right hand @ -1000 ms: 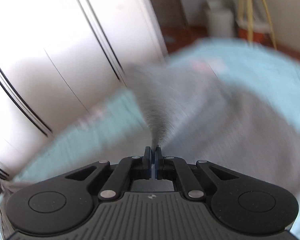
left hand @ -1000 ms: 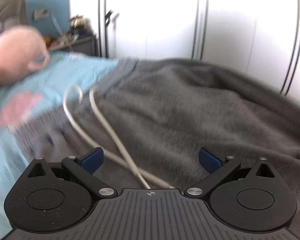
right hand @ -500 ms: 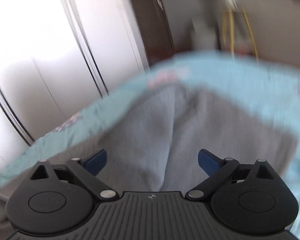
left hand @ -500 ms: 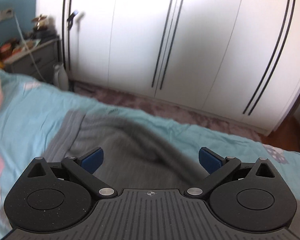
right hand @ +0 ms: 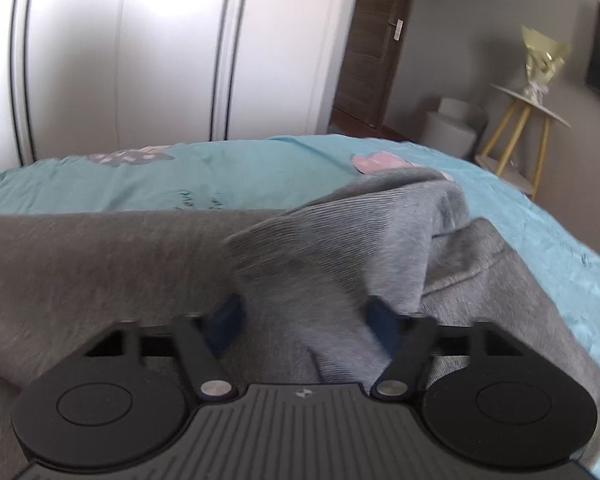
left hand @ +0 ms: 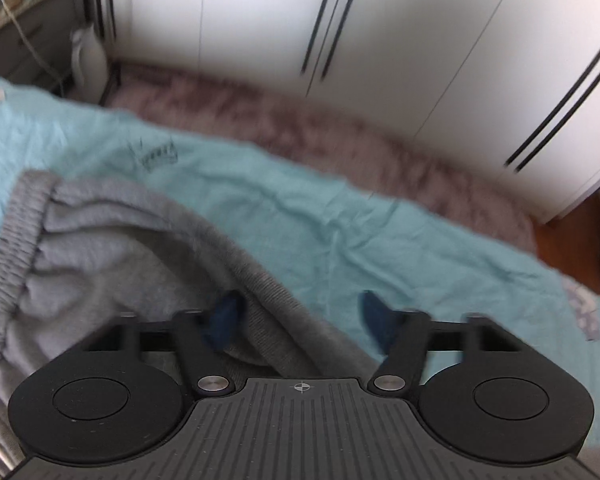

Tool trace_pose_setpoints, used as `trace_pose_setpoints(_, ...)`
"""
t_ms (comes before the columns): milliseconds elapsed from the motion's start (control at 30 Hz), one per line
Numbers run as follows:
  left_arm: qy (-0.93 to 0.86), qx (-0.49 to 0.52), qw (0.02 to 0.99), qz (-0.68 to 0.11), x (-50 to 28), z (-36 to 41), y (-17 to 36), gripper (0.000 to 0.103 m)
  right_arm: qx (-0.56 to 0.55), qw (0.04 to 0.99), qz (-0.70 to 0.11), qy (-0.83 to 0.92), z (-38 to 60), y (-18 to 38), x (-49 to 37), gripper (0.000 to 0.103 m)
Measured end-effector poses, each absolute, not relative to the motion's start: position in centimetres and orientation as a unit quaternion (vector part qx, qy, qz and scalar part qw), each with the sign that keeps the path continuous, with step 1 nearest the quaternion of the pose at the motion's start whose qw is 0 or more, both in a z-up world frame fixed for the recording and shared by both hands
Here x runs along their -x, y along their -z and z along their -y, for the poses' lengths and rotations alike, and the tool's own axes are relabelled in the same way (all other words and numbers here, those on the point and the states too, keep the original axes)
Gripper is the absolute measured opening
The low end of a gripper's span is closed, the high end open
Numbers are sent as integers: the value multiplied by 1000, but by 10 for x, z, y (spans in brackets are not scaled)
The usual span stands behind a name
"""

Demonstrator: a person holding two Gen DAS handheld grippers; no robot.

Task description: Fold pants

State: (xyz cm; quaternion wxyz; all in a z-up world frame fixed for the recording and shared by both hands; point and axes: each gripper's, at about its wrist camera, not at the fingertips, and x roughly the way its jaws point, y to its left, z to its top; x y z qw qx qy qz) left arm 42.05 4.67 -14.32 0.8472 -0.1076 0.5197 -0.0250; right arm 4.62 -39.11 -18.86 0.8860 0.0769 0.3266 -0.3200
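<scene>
Both grippers closing over grey pants [right hand: 320, 256] on bed.

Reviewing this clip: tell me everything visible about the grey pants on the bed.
The grey pants are soft knit sweatpants with a ribbed waistband. They lie rumpled on the teal bedsheet, not yet neatly folded; one part is flopped over in a raised fold. The left tongs straddle a fabric edge, and the right tongs straddle the fold. Both are closing, and their pads are not yet pressing the cloth.
</scene>
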Motion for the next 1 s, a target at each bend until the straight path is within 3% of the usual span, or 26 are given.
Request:
trace_pose_setpoints(67,22,103,835,-540,-429,-47,153,59,-98,884,-322,324,396,191,-40,43)
trace_pose_setpoints(133,22,77,845,-529,-427,-47,156,32,-109,881,-319,331,401,193,-36,20)
trace_pose_setpoints(167,18,76,847,-526,-426,-51,156,20,-115,880,-318,334,403,192,-35,14)
trace_pose_setpoints(233,23,117,842,-526,-422,-69,153,13,-147,879,-311,331,413,187,-28,7)
trace_pose_setpoints(433,70,215,865,-447,-375,-116,93,11,-316,863,-241,312,457,156,-4,6)
trace_pose_setpoints(633,132,245,899,-339,-226,-169,35,11,-464,831,-87,295,499,106,79,5)
trace_pose_setpoints(733,131,266,885,-359,-158,-195,61,13,-491,808,-48,322,507,110,138,5)
trace_pose_setpoints(900,55,238,865,-438,-94,-202,145,11,-472,773,-151,397,503,170,173,5)
trace_pose_setpoints(933,40,223,864,-449,-90,-201,153,13,-486,758,-172,399,504,186,174,5)
trace_pose_setpoints(1000,32,235,863,-446,-86,-207,161,26,-517,736,-181,398,502,207,176,6)
